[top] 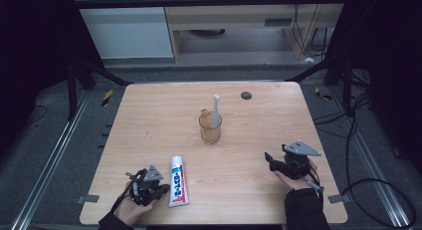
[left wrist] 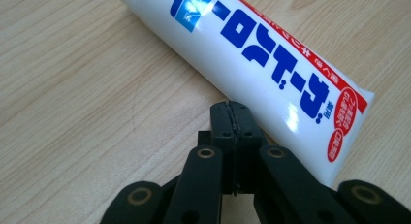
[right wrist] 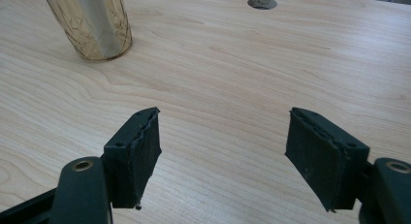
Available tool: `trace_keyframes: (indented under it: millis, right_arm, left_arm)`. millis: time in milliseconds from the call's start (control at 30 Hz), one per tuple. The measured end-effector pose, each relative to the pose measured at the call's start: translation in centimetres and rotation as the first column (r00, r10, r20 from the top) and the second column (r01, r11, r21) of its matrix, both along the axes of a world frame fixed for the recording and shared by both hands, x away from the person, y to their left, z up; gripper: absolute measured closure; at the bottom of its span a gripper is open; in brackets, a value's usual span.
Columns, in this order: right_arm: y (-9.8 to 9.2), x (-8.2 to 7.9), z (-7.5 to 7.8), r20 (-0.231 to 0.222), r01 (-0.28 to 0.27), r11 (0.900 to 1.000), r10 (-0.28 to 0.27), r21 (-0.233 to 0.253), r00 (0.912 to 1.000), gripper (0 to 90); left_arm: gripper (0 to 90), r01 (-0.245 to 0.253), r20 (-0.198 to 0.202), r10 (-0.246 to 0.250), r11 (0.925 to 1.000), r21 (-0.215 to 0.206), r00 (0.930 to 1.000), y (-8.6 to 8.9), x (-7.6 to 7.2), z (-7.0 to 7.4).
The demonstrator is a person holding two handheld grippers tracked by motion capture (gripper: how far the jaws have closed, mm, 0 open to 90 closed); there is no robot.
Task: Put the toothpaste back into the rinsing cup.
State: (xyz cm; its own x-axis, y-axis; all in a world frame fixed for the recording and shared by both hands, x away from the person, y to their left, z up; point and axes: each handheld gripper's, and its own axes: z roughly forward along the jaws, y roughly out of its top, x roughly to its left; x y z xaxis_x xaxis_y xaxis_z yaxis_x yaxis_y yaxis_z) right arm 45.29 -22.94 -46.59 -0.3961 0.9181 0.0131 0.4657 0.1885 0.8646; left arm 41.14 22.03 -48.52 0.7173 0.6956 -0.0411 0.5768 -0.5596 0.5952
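Observation:
A white toothpaste tube (top: 177, 180) with blue and red print lies flat near the table's front edge. My left gripper (top: 160, 189) sits just left of it, its tips close beside the tube's crimped end. In the left gripper view the jaws are pressed together, empty, at the tube (left wrist: 271, 64). An amber glass (top: 210, 126) stands mid-table with a white toothbrush (top: 216, 110) upright in it. My right gripper (top: 269, 160) rests at the front right, open and empty, pointing left. The right gripper view shows the glass (right wrist: 97, 25) far left beyond its parted pads (right wrist: 135, 151).
A round dark hole (top: 246, 95) sits near the table's far edge, also in the right gripper view as the hole (right wrist: 262, 2). Bare wood (top: 149, 125) lies between the glass and both grippers. Cables trail on the floor to the right.

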Motion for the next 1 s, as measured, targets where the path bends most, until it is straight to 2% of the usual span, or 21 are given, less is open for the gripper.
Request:
trace_keyframes:
  millis: [467,767,1000]
  right_arm:
    - [-0.4,0.1,-0.1,-0.002,0.005,1.0,-0.005,0.0,1.0,27.9]
    - [-1.0,0.1,-0.2,-0.007,0.024,0.999,-0.024,0.025,0.9997,27.6]
    - [-1.1,0.3,-0.4,-0.015,0.031,0.999,-0.031,0.015,0.9994,27.5]
  left_arm:
    - [89.6,0.043,0.034,-0.044,0.999,0.008,0.9985,-2.5,-0.2,0.1]
    - [89.6,0.05,0.05,-0.05,0.9988,0.004,0.9975,-4.8,0.7,0.0]
    - [89.6,0.053,0.057,-0.053,0.9986,0.007,0.997,-6.1,1.3,-0.1]
